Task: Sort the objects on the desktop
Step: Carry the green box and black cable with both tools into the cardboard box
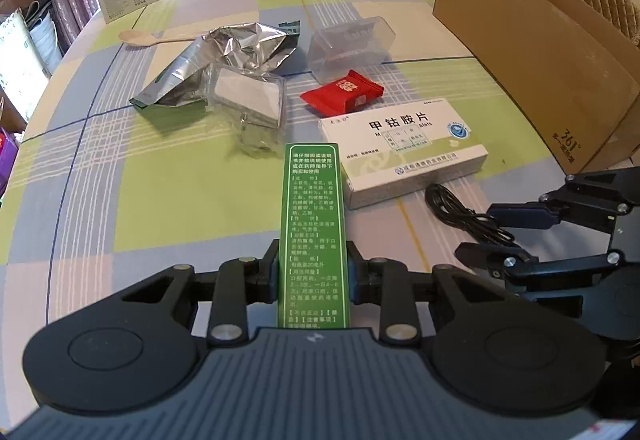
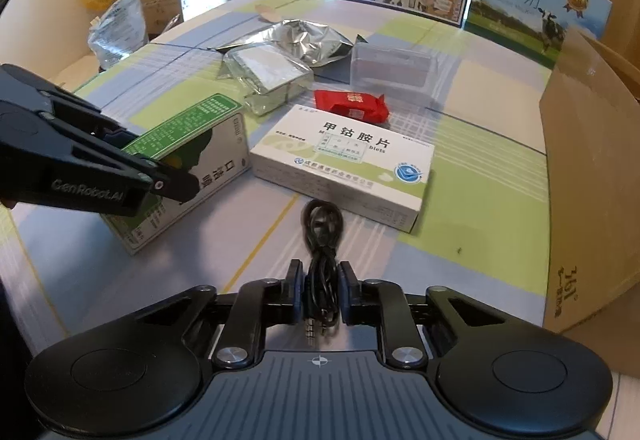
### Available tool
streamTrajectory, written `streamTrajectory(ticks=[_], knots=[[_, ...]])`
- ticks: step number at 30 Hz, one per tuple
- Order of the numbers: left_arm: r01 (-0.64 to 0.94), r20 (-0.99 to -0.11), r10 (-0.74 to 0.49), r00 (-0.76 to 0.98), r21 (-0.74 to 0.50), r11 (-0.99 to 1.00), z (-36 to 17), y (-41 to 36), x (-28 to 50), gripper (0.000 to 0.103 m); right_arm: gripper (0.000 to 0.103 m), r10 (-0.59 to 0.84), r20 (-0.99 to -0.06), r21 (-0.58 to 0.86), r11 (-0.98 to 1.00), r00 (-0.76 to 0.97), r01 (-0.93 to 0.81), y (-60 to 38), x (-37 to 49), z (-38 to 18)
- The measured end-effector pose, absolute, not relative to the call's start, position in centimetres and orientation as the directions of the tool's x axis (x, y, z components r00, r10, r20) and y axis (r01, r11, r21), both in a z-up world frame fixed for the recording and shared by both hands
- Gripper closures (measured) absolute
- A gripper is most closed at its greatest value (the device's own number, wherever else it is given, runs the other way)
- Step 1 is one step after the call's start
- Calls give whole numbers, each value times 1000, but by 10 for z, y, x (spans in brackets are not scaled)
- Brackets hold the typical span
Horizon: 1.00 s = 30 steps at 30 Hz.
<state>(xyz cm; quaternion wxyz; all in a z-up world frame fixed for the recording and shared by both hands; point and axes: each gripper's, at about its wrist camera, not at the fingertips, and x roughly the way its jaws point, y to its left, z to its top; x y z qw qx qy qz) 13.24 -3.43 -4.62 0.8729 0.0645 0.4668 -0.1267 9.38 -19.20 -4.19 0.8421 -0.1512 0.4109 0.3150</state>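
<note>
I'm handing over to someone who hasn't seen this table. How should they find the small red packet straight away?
Start at the big open cardboard box on the table's right side, then look left to the white medicine box lying flat. The red packet sits just behind it, in front of the clear plastic container. It is the only bright red item, small and pillow-shaped.

Left gripper and right gripper, both angled downward, fingers clamped.
</note>
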Motion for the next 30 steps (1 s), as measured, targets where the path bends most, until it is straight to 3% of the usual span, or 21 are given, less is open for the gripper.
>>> streamTrajectory(ticks=[14, 30], knots=[[276, -824, -193, 533, -46, 960, -28, -36, 94, 77, 91, 436, -738, 101, 826, 515, -554, -219, 62, 4], [323, -782, -239, 576, -51, 945, 13, -67, 71, 77, 91, 418, -664, 94, 869, 619, -486, -269, 45, 57]])
